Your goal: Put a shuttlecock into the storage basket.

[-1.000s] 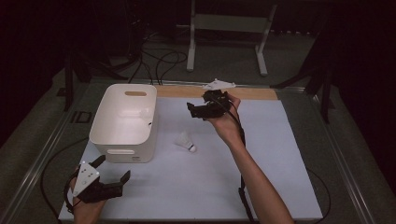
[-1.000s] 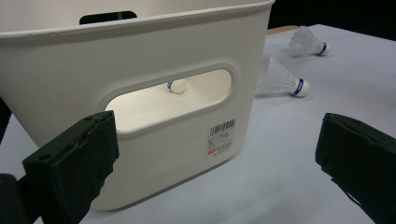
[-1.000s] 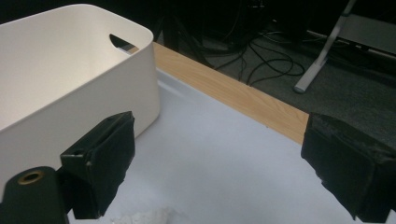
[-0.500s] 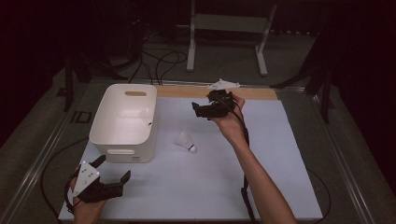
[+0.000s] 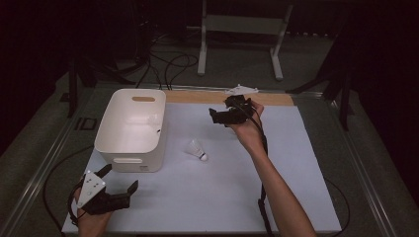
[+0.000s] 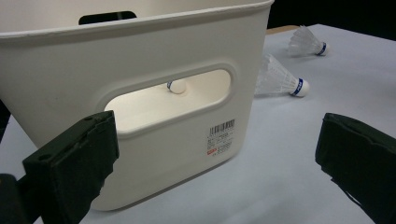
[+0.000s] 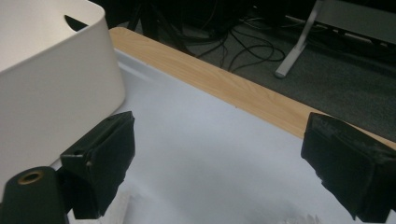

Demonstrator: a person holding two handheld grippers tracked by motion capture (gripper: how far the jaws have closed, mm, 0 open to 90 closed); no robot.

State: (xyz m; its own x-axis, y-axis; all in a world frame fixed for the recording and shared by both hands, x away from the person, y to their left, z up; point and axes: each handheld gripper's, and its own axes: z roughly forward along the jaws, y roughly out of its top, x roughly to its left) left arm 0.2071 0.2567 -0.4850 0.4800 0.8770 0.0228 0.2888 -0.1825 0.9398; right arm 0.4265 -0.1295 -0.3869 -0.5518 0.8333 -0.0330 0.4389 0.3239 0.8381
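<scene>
The right gripper (image 5: 222, 114) is being held raised over the far middle of the counter (image 5: 296, 197), with the right forearm (image 5: 276, 187) being stretched up from the near edge and the wrist bent so that the jaws are being pointed left toward the white bin (image 5: 129, 129). Its jaws are being kept wide apart, with nothing between them, as is seen in the right gripper view, where the bin wall (image 7: 46, 84) is lying at the left and the wooden strip (image 7: 224, 88) of the counter's far edge is crossing behind. The left gripper (image 5: 118, 190) is being rested low at the near left corner, just near of the bin, its jaws likewise being spread apart and empty.

Shuttlecocks are being counted as follows. One shuttlecock (image 5: 197, 149) is lying on its side on the counter just right of the bin, between the two grippers. In the left gripper view this shuttlecock (image 6: 280, 79) is being shown beside the bin's corner, a second shuttlecock (image 6: 306, 41) is lying farther off, and the cork of a third (image 6: 176, 86) is being seen through the handle slot (image 6: 168, 102), inside the bin. One bin is being counted.
</scene>
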